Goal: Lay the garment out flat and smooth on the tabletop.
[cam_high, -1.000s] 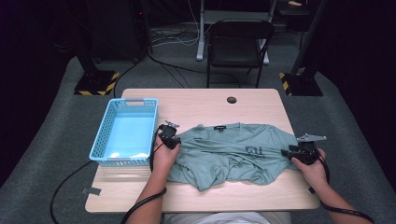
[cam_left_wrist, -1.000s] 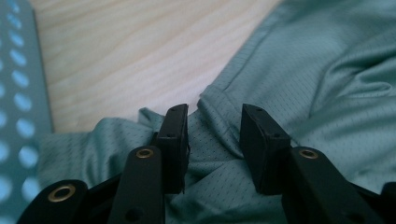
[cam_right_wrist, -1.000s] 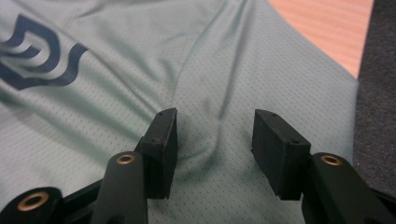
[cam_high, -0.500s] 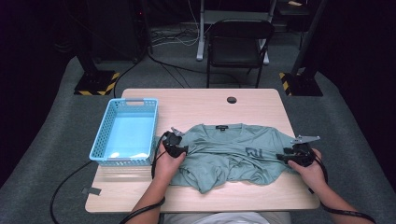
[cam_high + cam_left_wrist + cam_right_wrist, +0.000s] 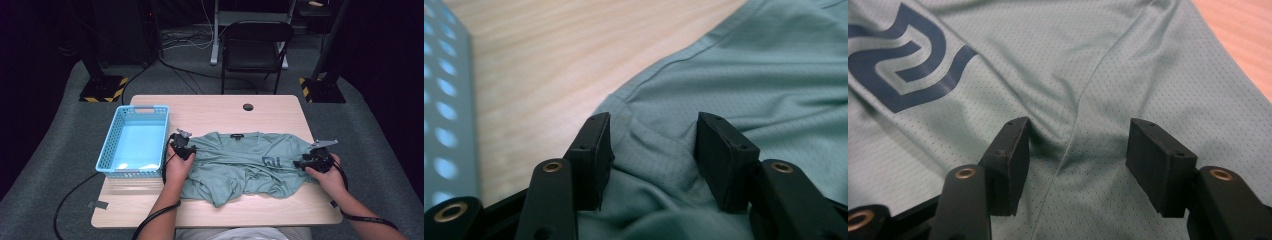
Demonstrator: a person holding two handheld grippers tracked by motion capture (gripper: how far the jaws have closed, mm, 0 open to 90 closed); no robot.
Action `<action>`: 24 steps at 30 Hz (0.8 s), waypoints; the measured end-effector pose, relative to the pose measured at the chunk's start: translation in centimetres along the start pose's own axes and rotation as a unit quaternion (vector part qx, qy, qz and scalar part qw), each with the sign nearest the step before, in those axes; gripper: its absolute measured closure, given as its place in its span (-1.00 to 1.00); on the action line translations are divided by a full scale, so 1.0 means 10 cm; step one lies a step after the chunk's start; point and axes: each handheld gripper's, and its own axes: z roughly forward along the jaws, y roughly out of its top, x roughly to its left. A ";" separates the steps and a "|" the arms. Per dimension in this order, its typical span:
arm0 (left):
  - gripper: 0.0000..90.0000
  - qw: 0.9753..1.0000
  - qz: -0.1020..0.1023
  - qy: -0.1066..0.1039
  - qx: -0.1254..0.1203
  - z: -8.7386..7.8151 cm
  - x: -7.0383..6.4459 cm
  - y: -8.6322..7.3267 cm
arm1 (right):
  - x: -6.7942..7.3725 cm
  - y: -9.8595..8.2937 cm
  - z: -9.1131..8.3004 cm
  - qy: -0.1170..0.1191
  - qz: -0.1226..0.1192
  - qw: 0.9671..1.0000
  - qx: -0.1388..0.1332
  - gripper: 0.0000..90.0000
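Both jaws spread wide, left gripper (image 5: 651,150) and right gripper (image 5: 1078,160) pressing into rumpled sage-green mesh T-shirt (image 5: 245,165), nothing pinched.

Dark blue logo on shirt (image 5: 1128,65); no readable text.

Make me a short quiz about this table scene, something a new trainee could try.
1. True or false: the left gripper has its jaws spread apart over the green shirt.
2. What lies left of the shirt? A) a blue basket B) a red bucket C) a cardboard box
3. Fill in: the right gripper sits over a seam of the shirt, near a dark blue ____.

Key:
1. True; both jaws stand apart with cloth bunched between them.
2. A, the blue basket, which stands on the wooden table.
3. Logo.
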 end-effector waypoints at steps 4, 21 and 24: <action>0.08 1.000 -0.017 0.008 0.002 0.06 0.05 0.06 | -0.07 0.04 0.06 -0.005 0.006 1.000 -0.012 -0.07; -0.01 0.999 -0.008 -0.045 -0.018 -0.04 -0.03 0.23 | -0.28 0.37 0.20 -0.028 0.047 0.998 -0.041 -0.12; -0.04 0.996 0.022 -0.083 -0.025 -0.23 -0.20 0.16 | -0.09 0.36 0.10 0.009 0.031 0.999 -0.039 -0.13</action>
